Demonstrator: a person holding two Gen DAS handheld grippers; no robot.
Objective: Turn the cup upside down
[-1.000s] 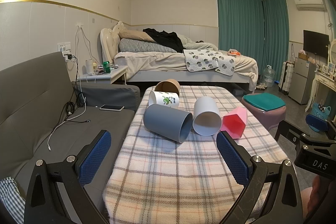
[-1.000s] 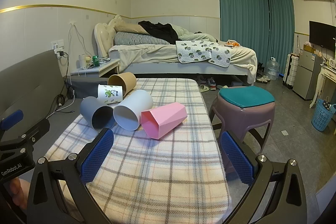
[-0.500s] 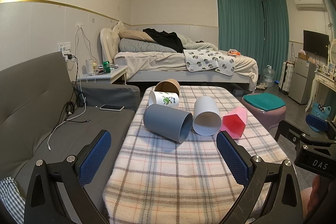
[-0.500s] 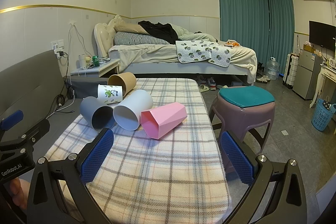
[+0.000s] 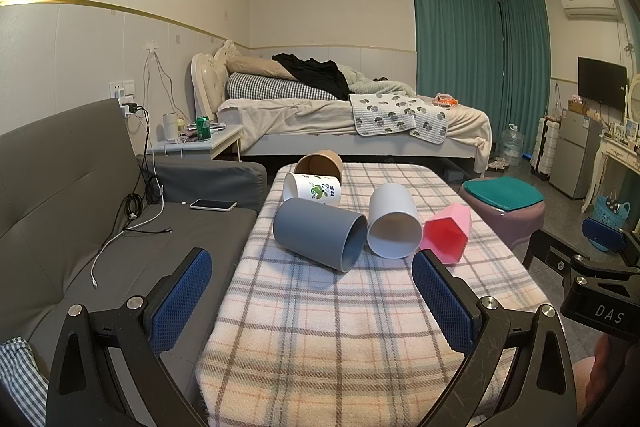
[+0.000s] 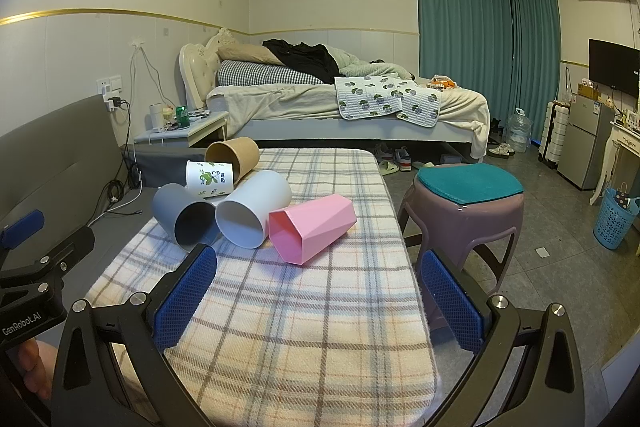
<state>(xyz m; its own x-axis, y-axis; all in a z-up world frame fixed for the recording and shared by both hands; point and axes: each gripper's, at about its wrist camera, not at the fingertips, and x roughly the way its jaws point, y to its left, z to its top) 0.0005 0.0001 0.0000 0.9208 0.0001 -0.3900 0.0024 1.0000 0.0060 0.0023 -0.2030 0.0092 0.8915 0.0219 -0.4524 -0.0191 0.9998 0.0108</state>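
Plaid cloth covers the low table in a bedroom. Nearest, the left gripper and the right gripper hover over its front edge, both spread wide and holding nothing. Beyond them five cups lie on their sides: grey cup, white cup, pink cup, then printed cup and brown cup. Farthest stands the bed.

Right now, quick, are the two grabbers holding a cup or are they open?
Left gripper: open, holding nothing, short of the grey cup.
Right gripper: open, holding nothing, short of the pink cup.
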